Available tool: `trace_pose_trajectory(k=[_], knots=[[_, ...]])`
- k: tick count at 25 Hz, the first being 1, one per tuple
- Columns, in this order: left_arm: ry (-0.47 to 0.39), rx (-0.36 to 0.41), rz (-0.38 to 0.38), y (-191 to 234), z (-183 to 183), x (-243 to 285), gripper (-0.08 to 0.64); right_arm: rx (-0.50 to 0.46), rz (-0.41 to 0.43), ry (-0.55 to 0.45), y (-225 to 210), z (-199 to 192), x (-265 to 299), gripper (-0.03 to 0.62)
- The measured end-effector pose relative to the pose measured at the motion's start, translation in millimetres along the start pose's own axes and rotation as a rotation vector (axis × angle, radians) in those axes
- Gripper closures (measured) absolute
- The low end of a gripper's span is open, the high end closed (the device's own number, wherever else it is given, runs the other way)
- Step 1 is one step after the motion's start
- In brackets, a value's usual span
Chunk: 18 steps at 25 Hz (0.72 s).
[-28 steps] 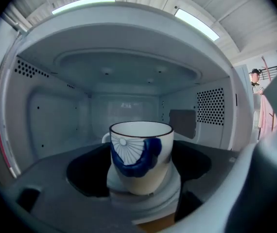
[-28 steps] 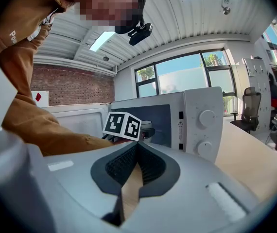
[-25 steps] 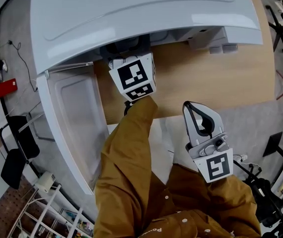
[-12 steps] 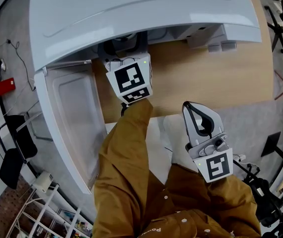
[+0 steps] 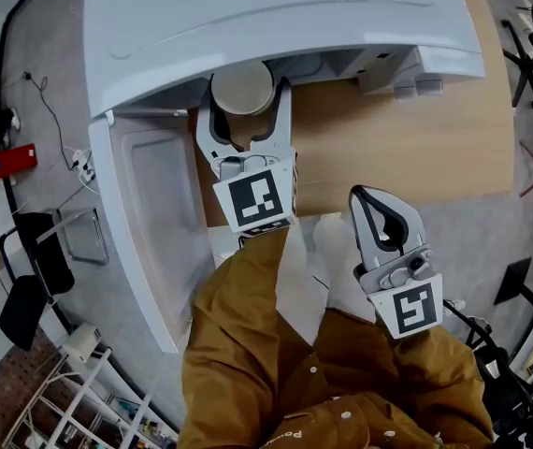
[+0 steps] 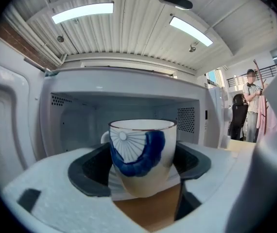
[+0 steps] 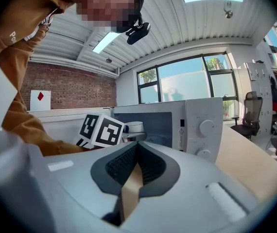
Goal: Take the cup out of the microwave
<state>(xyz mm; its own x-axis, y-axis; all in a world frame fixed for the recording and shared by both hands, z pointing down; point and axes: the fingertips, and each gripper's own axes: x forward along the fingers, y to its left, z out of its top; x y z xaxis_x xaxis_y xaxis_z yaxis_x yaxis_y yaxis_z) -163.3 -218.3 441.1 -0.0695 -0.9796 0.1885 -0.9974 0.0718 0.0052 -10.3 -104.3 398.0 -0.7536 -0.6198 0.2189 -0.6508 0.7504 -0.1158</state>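
Observation:
My left gripper (image 5: pixel 244 101) is shut on a white cup (image 5: pixel 241 89) with a blue fan pattern (image 6: pixel 141 154), held just outside the mouth of the white microwave (image 5: pixel 276 21). In the left gripper view the cup sits between the dark pads (image 6: pixel 87 171), with the microwave's empty cavity (image 6: pixel 80 123) behind it. My right gripper (image 5: pixel 379 218) hangs shut and empty over the table's near edge, to the right of the left one. In the right gripper view the cup (image 7: pixel 134 128) shows beside the left gripper's marker cube (image 7: pixel 101 130).
The microwave door (image 5: pixel 150 223) stands swung open to the left, down past the wooden table (image 5: pixel 407 148). The control panel with two knobs (image 7: pixel 204 130) is on the microwave's right. Chairs and shelving stand on the floor at the left. A person stands far off at the right (image 6: pixel 250 106).
My left gripper has drawn back out of the microwave toward me, bringing the cup into the open. The right gripper has stayed in place.

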Motion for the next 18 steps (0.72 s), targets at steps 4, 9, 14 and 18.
trace_pose_trajectory(k=[4,9,14,18], knots=[[-0.005,-0.046,0.0,-10.0,10.2,-31.6,0.183,-0.01,-0.001,-0.036,0.5,18.7,-0.1,0.586],[-0.01,-0.076,-0.015,-22.8,32.0,-70.9,0.183,-0.041,0.012,-0.076,0.1,49.1,-3.3,0.586],[-0.016,-0.098,-0.059,-42.3,69.6,-108.6,0.183,-0.067,0.006,-0.099,-8.8,80.1,-13.5,0.586],[-0.023,-0.091,-0.109,-54.8,98.1,-133.1,0.183,-0.095,0.013,-0.109,-10.4,101.7,-23.9,0.586]])
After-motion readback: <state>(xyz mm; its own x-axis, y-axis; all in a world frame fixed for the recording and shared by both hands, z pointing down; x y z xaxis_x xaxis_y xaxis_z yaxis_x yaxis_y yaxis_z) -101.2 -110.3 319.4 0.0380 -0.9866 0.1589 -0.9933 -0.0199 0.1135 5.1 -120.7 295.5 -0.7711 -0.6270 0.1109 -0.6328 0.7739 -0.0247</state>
